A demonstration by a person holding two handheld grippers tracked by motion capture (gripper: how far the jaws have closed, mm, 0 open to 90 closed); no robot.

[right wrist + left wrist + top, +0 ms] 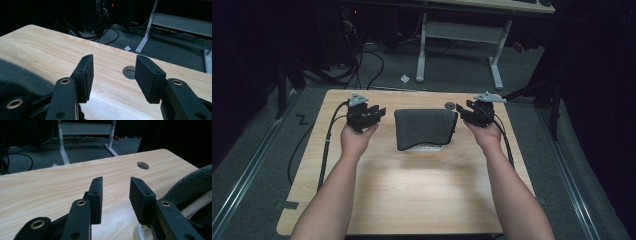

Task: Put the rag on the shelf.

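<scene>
A dark grey cloth point(424, 127) lies folded at the middle of the wooden table point(412, 190), draped over a white object point(429, 147) that peeks out at its near edge. My left gripper point(377, 114) hovers just left of the cloth, open, with nothing between its jaws point(116, 180). In its view the cloth point(192, 185) rises at the right, with the white object point(197, 203) under it. My right gripper point(462, 114) stands at the cloth's far right corner, also open and empty point(113, 58). The cloth point(22, 77) appears dark at the lower left of its view.
A round cable hole point(450, 105) sits in the table near the right gripper, also seen as the hole point(128, 72) and the hole point(143, 165). Beyond the table stand a white desk frame point(459, 35), floor cables point(362, 60) and a paper scrap point(405, 78).
</scene>
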